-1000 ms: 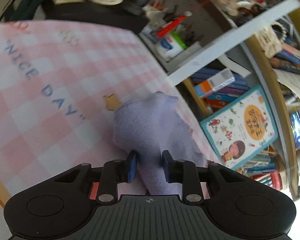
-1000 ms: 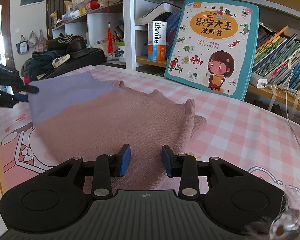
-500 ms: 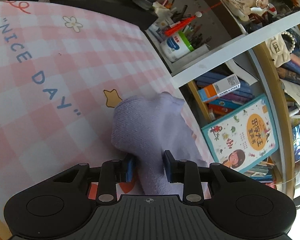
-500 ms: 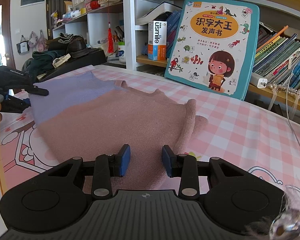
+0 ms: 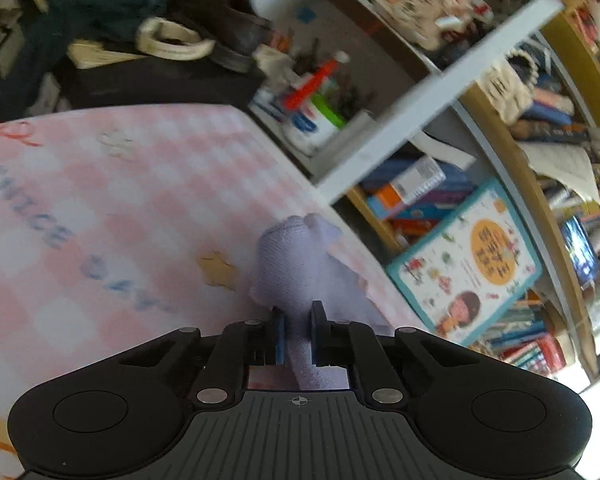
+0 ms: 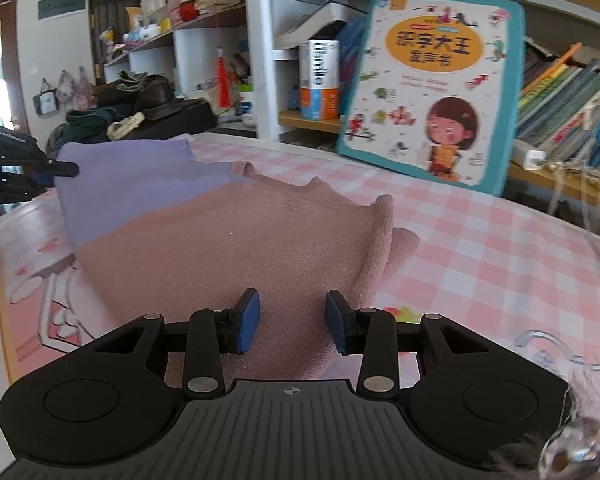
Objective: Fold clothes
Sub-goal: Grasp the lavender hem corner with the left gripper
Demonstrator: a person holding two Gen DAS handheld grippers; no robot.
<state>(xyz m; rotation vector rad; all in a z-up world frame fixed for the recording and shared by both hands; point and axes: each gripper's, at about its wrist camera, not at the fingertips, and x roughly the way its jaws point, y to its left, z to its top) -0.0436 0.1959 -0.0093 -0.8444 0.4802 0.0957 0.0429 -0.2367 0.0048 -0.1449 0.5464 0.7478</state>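
garment [image 6: 236, 248]: knit, dusty pink with lilac section | pose: spread mostly flat on checked cloth, right edge rumpled | lilac corner [image 5: 296, 272]: bunched, apparently lifted, view blurred

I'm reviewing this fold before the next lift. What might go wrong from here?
1. The left claw is closing on only a narrow bunch of the lavender part of the sweater; the knit may slip out when pulled.
2. The right claw stands open over the pink part, pinning nothing, so the whole garment may drag across the checked cloth instead of folding.
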